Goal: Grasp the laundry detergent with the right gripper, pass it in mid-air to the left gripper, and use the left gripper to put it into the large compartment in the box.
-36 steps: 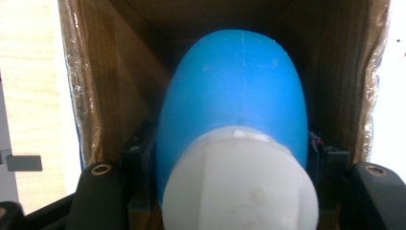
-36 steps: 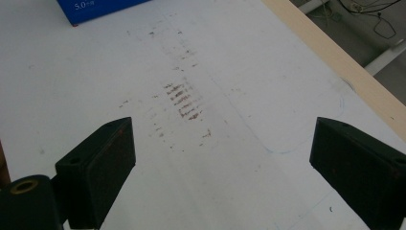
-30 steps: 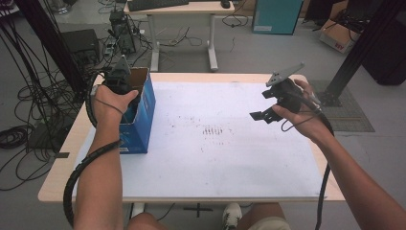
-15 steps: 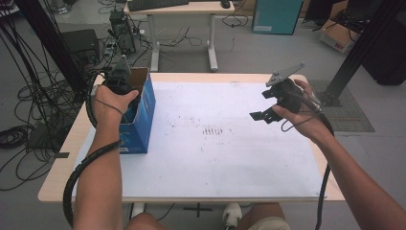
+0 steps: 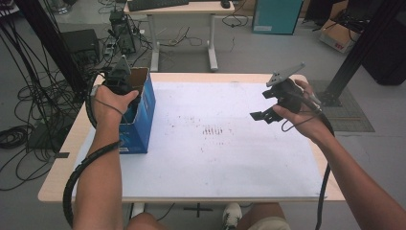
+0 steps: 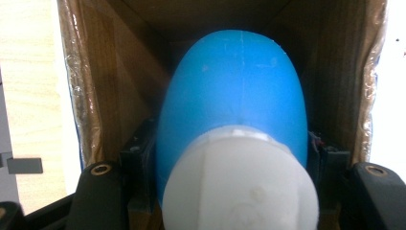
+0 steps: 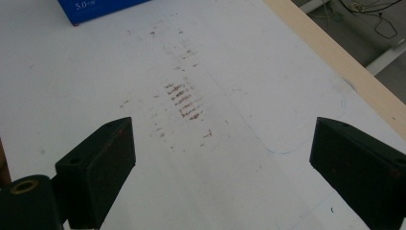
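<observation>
An open blue cardboard box [image 5: 140, 115] stands at the table's left side. My left gripper [image 6: 232, 153] reaches down into it and is shut on a blue rounded bottle [image 6: 234, 91] with a white cap [image 6: 239, 187]; the black jaws press on both sides of it just above the cap. The brown inner walls of the box [image 6: 119, 86] surround the bottle. In the high view the left gripper [image 5: 119, 82] sits at the box's mouth under the person's hand. My right gripper [image 5: 261, 116] hovers open over the table's right side, with nothing between its jaws [image 7: 225, 158].
A white sheet [image 5: 230, 163] covers most of the wooden table [image 5: 62, 187]. Brown smudges [image 7: 184, 100] mark its middle. A corner of the blue box [image 7: 95, 9] lies at the far left in the right gripper view. Cables [image 5: 28, 110] and another desk [image 5: 182, 9] lie beyond.
</observation>
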A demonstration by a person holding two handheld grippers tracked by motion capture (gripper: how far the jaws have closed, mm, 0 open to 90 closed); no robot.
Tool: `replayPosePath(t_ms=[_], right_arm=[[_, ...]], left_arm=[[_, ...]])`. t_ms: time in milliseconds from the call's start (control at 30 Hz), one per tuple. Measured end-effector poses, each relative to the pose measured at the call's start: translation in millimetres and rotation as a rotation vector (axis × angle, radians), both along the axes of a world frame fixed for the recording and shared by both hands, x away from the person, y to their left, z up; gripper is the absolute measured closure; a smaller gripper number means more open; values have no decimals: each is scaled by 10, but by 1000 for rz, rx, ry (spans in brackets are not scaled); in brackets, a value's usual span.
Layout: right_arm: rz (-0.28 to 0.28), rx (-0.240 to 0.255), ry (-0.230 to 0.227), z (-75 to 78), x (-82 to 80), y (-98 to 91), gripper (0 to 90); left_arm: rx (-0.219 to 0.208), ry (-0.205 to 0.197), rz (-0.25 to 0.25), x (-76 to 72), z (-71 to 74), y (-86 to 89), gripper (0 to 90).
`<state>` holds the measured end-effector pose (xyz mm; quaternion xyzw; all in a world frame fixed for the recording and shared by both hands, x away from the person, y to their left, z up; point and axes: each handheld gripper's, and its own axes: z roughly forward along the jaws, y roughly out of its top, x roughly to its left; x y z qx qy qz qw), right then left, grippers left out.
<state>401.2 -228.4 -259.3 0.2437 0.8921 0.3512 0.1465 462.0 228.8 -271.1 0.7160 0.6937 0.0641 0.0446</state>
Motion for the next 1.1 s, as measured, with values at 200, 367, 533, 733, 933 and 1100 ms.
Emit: replayPosePath(t_ms=[200,367,533,733,933,1100], right_arm=[[3,-4,2,9,3,3,85],[1,0,-1,20,8,8,85],[12,1,-4,16,15,16,85],[2,-1,-1,21,6,8,85],[-5,2,2,11,6,-10,84],[-5,3,5,1,-1,-8,85]], left_arm=[[3,-6,0,-19,34,-11,346],[2,-22,-4,-48,101,-6,332],[18,-26,-11,-72,150,-28,322],[21,-36,-26,-107,224,-48,310],[11,-51,-35,-162,356,-95,297],[16,-72,-65,-216,479,-146,283]])
